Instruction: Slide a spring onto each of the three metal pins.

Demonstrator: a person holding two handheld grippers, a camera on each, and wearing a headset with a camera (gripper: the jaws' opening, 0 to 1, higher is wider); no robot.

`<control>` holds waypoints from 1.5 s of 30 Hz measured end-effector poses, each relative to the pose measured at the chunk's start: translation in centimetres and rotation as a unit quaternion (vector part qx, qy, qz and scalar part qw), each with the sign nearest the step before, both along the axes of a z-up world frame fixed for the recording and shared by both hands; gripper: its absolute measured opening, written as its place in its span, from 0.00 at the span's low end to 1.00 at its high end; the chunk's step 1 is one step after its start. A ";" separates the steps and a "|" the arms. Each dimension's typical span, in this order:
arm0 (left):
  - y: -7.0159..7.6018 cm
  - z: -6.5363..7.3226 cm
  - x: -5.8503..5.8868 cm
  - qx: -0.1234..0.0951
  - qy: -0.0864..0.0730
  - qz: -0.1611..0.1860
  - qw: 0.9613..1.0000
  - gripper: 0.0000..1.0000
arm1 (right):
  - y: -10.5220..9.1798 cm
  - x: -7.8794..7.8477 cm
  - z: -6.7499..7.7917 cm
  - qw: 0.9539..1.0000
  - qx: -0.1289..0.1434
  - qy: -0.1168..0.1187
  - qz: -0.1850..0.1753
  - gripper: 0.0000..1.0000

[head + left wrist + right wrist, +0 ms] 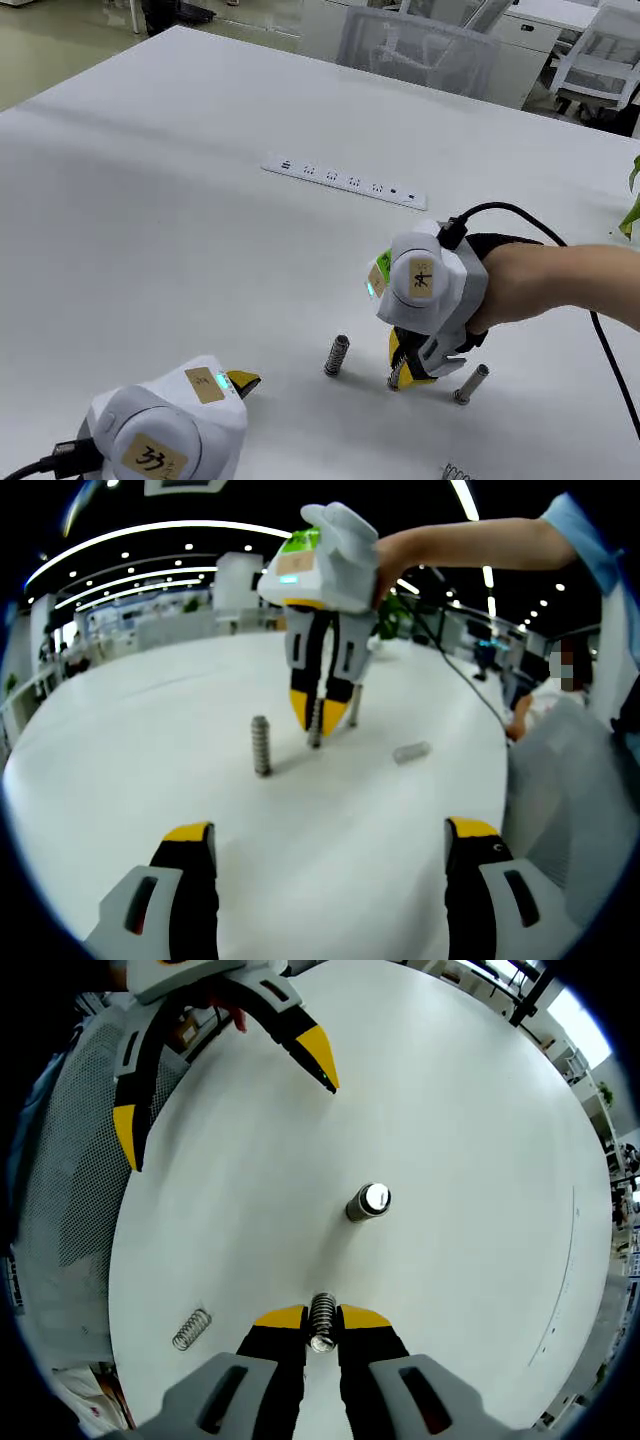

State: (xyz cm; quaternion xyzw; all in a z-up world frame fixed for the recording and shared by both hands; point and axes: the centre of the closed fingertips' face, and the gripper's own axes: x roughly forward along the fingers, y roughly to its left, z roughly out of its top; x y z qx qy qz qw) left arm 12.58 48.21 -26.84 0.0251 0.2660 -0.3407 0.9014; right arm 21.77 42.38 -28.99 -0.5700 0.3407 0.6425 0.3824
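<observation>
- Three coiled wire springs: held spring (321, 1307) pinched upright in right gripper (323, 1320), jaws narrow; upright spring (337, 355) standing near; loose spring (190, 1329) lying flat.
- One smooth pin (470, 383) lying beside.
- Left gripper (330, 830) wide, empty, over matte white table (150, 200).
</observation>
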 end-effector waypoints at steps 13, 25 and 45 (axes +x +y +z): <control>-0.3 0.4 0.3 0.000 -0.006 -0.004 1.000 0.96 | 0.2 0.2 0.5 1.000 0.026 0.002 0.004 0.29; -0.6 0.9 0.6 0.002 -0.013 -0.008 1.000 0.97 | 0.3 -0.3 1.4 0.993 0.098 0.011 -0.057 0.81; -1.0 2.6 0.7 -0.008 -0.027 -0.006 1.000 0.98 | -0.8 -1.6 4.7 0.963 0.215 0.005 -0.161 0.99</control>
